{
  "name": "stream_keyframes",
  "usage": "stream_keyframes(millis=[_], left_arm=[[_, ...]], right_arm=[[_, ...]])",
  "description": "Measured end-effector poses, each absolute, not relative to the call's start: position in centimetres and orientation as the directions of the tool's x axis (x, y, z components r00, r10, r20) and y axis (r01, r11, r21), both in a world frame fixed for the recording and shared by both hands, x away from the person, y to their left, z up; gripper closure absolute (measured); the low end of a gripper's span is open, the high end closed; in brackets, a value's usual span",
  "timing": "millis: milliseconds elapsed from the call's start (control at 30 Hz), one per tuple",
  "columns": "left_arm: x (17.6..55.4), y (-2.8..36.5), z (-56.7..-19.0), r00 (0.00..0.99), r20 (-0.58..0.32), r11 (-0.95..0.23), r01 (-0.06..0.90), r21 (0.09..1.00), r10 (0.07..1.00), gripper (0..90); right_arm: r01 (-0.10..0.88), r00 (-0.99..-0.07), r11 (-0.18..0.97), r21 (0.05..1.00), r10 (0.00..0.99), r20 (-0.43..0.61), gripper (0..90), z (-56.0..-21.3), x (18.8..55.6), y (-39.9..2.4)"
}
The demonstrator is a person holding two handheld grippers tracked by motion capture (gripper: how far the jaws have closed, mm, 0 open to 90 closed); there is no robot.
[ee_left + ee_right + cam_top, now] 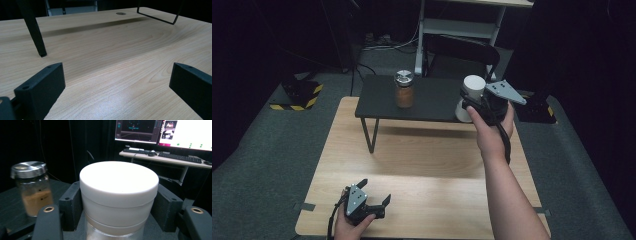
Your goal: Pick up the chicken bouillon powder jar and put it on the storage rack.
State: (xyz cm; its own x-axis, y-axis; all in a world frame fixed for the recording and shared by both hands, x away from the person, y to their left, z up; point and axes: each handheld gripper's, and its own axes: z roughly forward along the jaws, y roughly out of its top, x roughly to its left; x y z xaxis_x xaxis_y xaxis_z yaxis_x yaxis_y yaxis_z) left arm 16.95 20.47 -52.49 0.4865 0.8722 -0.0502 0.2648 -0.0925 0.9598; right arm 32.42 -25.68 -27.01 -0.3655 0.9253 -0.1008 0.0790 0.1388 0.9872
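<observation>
My right gripper [473, 102] is shut on a white-lidded jar [471, 96] and holds it at the right end of the black shelf [432, 102]. In the right gripper view both black jaws press the jar [119, 195] just under its white lid. A glass jar of brown powder with a metal lid [404, 89] stands on the shelf to the left, and shows at the left [32, 188] in the right gripper view. My left gripper [374, 192] rests low over the wooden table [422, 165] near its front left, open, with bare wood [117, 82] between its jaws.
The black shelf stands on thin metal legs [370, 135] over the table's far half. One leg [33, 30] rises just ahead of the left gripper. A desk with monitors and keyboards [162, 145] stands behind the table. Dark floor surrounds the table.
</observation>
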Motion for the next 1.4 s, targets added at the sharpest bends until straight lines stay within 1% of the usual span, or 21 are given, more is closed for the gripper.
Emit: stream_keyframes(millis=[433, 833, 967, 1167, 1400], left_arm=[[17.0, 20.7, -52.5, 0.489, -0.057, -0.086, 0.266, 0.96, 0.871, 0.6], [17.0, 20.7, -52.5, 0.488, -0.057, -0.087, 0.268, 0.959, 0.871, 0.6], [17.0, 20.7, -52.5, 0.488, -0.055, -0.089, 0.267, 0.96, 0.871, 0.5], [16.9, 20.6, -52.5, 0.491, -0.045, -0.098, 0.262, 0.96, 0.87, 0.6], [16.8, 20.5, -52.4, 0.491, -0.036, -0.107, 0.26, 0.96, 0.87, 0.6]], right_arm=[[0.107, -0.351, 0.15, 0.983, 0.931, -0.103, 33.8, -27.2, 36.6, -24.6], [0.092, -0.351, 0.135, 0.987, 0.931, -0.095, 33.8, -28.0, 37.5, -24.4], [0.091, -0.35, 0.113, 0.989, 0.934, -0.074, 33.7, -28.3, 37.6, -24.7], [0.051, -0.362, 0.095, 0.994, 0.929, -0.071, 33.8, -29.6, 37.7, -25.2], [0.049, -0.368, 0.09, 0.995, 0.927, -0.065, 33.7, -29.7, 37.8, -25.5]])
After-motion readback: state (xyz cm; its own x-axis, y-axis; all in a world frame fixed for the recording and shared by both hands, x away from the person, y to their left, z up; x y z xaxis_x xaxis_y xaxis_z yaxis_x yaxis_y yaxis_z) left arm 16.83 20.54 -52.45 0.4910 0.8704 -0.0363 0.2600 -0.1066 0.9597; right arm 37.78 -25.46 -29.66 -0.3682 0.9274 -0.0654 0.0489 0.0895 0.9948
